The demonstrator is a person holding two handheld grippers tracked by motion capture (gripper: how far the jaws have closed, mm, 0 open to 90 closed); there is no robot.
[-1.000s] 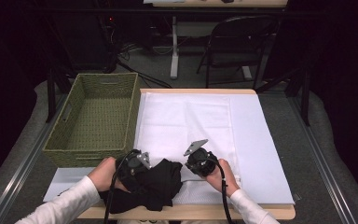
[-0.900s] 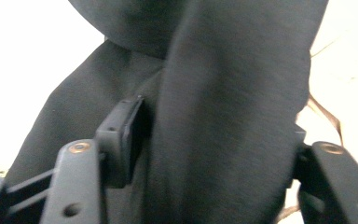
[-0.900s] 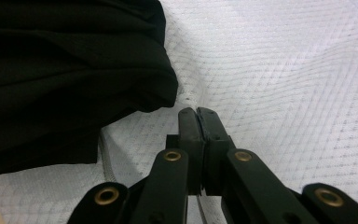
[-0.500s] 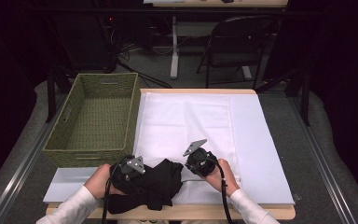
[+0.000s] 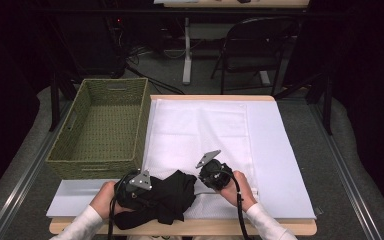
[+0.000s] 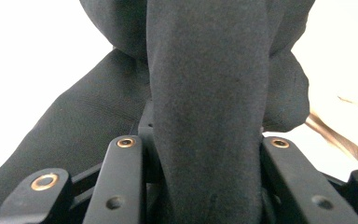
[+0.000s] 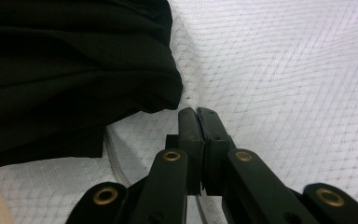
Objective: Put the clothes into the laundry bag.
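Black garment, item one. Location? (checker)

Crumpled heap at the 6 o'clock edge of the counter, partly over the white mesh cloth. Wicker basket stands at 10 o'clock, well apart from it. (me)

Item two, your left claw? (checker)

Buried in the heap's 9 o'clock side. Its jaws have just been closing, and a thick upright fold of the garment fills the gap between them, touching both. I count that as a grip, partly closed around bunched fabric. (me)

Item three, right claw? (checker)

Jaws pressed together, tips down on the mesh cloth. The garment's edge lies just beside them at 9 o'clock, not touching. The mesh puckers at the tips; whether a pinch of it is caught I cannot tell. (me)

Handling note for the step in hand? (checker)

Judgement only: squeeze until the fold is firmly caught before lifting, since soft cloth slides out of a loose hold. Take the garment alone, with no mesh layer caught underneath. Lift straight up so the heap hangs free, then let the right claw find a second edge rather than dragging the mesh along. (me)
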